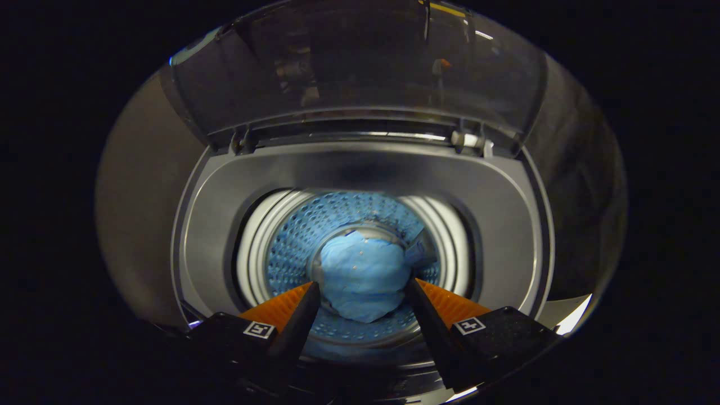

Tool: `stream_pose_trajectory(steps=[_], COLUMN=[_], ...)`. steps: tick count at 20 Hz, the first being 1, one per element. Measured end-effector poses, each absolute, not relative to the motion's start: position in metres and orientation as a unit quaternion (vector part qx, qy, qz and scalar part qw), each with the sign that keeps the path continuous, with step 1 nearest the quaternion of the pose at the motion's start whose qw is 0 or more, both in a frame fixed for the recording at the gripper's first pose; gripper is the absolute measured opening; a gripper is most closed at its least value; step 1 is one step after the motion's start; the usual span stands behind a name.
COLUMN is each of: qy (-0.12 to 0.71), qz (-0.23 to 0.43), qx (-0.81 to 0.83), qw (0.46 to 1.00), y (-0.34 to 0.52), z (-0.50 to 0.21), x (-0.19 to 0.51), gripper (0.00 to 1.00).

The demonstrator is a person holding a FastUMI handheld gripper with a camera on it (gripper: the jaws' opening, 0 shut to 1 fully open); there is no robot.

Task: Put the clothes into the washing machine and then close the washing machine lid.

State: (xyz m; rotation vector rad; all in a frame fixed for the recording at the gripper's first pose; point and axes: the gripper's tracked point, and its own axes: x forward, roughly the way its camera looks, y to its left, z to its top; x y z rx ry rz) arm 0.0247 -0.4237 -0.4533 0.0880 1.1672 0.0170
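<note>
While the lid [360, 67] stands raised, the gripper [363, 289] hangs wide apart above the drum [292, 236], apparently clear of the blue clothes [363, 275].

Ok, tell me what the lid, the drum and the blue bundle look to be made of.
Lid: likely smoked clear plastic or glass; it shows glossy reflections. Drum: probably metal; its shiny wall is punched with rows of holes. Blue bundle: soft cloth, matte and creased, lying in the drum beyond the open gripper.

The picture is dim; light falls into the drum [292, 236], which shines brightly. The raised lid [360, 67] shows faint reflections. Edges bend strongly.

The gripper [363, 289] hangs with fingers apart.
</note>
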Motion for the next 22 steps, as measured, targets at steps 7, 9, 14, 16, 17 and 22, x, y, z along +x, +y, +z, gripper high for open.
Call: stream_pose_trajectory(steps=[7, 9, 14, 16, 17, 22], qy=[0.477, 0.451, 0.404, 0.385, 0.376, 0.321], qz=[-0.006, -0.011, -0.019, -0.009, -0.004, 0.003], qx=[0.022, 0.033, 0.041, 0.035, 0.034, 0.037], qw=[0.879, 0.892, 0.914, 0.922, 0.926, 0.946], y=[-0.435, -0.440, -0.447, -0.442, -0.440, -0.434], z=[-0.405, -0.382, -0.342, -0.326, -0.318, -0.262], x=[0.052, 0.062, 0.077, 0.086, 0.091, 0.122], gripper=[0.99, 0.99, 0.99, 0.99, 0.99, 0.99])
